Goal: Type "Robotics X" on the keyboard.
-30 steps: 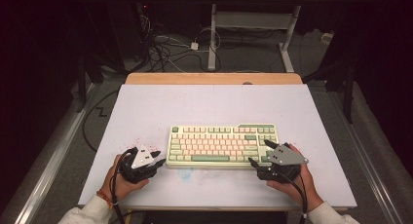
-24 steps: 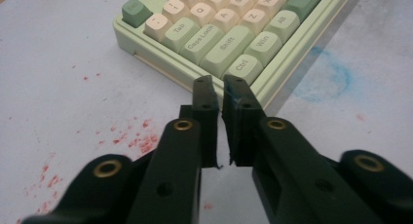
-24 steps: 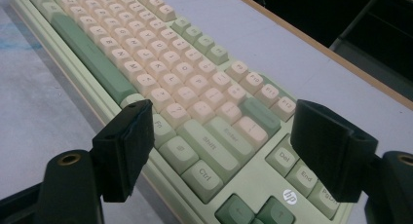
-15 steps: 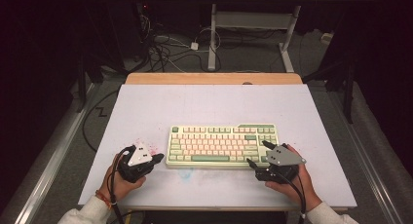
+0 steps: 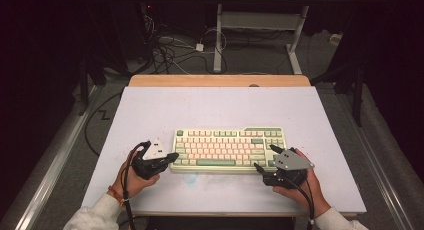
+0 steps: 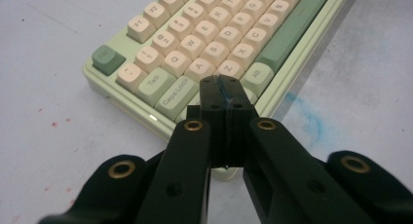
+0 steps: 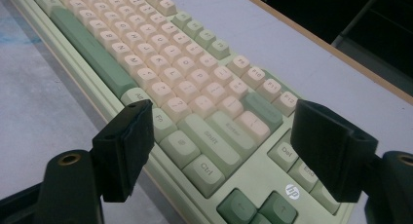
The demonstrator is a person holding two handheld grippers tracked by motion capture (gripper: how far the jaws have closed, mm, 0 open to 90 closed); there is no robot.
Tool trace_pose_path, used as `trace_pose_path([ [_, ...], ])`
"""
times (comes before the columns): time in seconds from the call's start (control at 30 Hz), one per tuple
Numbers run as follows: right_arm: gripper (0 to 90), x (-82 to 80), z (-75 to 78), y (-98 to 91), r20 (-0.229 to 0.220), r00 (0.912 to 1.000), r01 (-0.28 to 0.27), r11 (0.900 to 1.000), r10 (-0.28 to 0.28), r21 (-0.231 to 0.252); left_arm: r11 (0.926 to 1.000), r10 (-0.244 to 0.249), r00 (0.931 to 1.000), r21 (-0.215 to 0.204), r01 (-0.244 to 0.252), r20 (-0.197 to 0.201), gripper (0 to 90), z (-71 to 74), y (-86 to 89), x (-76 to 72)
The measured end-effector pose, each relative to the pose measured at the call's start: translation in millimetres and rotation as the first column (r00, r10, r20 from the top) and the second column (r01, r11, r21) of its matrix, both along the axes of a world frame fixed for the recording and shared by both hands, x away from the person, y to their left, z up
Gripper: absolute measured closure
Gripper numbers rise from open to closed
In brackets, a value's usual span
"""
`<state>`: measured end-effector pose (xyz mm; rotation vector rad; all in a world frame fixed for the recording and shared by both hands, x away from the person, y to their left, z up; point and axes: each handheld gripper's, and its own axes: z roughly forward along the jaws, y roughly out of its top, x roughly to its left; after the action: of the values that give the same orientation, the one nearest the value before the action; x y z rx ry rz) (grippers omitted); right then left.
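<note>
While the pale green keyboard (image 5: pixel 229 149) with cream keycaps is lying near the front of the white tabletop (image 5: pixel 210 105), the left gripper (image 6: pixel 225 95) is hovering at its left end, fingers clenched on nothing, and the right gripper (image 7: pixel 221 146) is straddling the right corner, fingers released. Pressing keys or shifting the board seems next; open tabletop is lying behind, with the front edge close.

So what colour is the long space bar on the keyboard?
The space bar is dull green, on the keyboard. The right gripper view shows it best.
</note>
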<state>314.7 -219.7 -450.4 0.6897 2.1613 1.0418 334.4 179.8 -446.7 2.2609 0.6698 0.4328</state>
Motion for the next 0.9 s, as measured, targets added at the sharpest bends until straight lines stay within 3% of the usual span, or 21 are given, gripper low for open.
trace_pose_path([
  [0.9, 24.0, -0.4, -0.5, -1.9, 0.001, 1.0000, 0.004, 1.0000, -0.004, -0.007, 0.9947, -0.076, 0.9967, 0.067, 0.078, -0.027, 87.5, 4.3, -46.7, 30.8],
])
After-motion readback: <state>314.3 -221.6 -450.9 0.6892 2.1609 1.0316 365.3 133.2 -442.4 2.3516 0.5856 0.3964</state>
